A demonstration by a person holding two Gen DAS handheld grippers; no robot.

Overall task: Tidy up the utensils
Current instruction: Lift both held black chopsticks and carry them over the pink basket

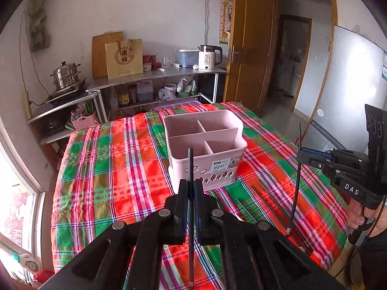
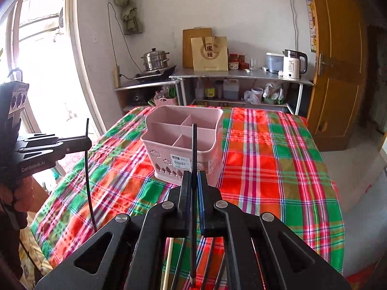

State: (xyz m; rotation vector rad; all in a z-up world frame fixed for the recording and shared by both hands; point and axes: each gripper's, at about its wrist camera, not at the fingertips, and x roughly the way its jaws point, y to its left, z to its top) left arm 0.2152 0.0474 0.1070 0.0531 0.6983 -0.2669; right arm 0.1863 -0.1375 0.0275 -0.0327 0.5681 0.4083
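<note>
Two grippers clamped: left gripper (image 1: pixel 191 207) on black chopstick (image 1: pixel 190 169), right gripper (image 2: pixel 193 203) likewise (second chopstick (image 2: pixel 194 149)); pink basket (image 2: pixel 183 145) just ahead.

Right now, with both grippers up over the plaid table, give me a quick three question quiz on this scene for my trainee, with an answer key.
1. True or false: the left gripper is shut on a black chopstick.
2. What does the right gripper hold? A) a spoon B) a dark chopstick C) nothing
3. How many compartments does the pink utensil basket have, and is anything in them?

Key
1. True; the stick stands nearly upright between the closed fingers.
2. B
3. Four, and all look empty. More chopsticks lie on the plaid tablecloth to the right of the basket.
</note>
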